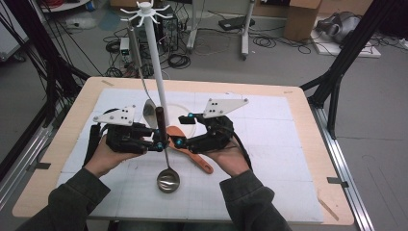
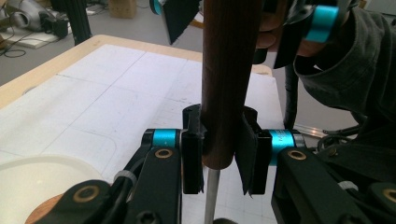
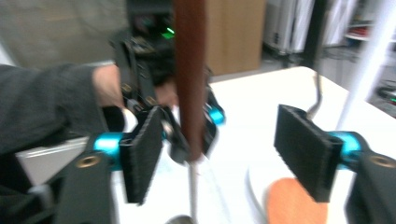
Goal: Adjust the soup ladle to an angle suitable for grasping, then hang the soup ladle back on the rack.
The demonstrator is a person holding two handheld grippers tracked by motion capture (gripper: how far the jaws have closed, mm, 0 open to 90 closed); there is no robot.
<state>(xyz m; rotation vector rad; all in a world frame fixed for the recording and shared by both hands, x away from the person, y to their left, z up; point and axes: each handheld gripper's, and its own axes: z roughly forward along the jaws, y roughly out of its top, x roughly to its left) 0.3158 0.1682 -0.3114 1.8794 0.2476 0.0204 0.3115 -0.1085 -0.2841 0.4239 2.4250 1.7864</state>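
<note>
Hand-over of a ladle (image 1: pixel 166 163) beside a white utensil stand (image 1: pixel 155 57). The ladle hangs upright, its long axis vertical: the dark wooden handle (image 2: pixel 229 79) is uppermost, the thin metal shaft runs down from it, and the steel bowl (image 1: pixel 168 180) sits just above or on the white mat (image 1: pixel 269 159); contact there cannot be judged. The left gripper (image 2: pixel 219 154) is clamped on the lower end of the handle, one pad on each side. The right gripper (image 3: pixel 229 154) stands with its jaws apart, both pads clear of the wood; the handle passes between them, nearer its left pad (image 3: pixel 142 154). The ladle thus rests with the left hand alone, while the right hand is level with it and just beside. The stand's hooks lie above and behind, so any hanging move would run up along the ladle's own axis. An orange spatula (image 1: pixel 192 151) lies under the right gripper on the mat.
</note>
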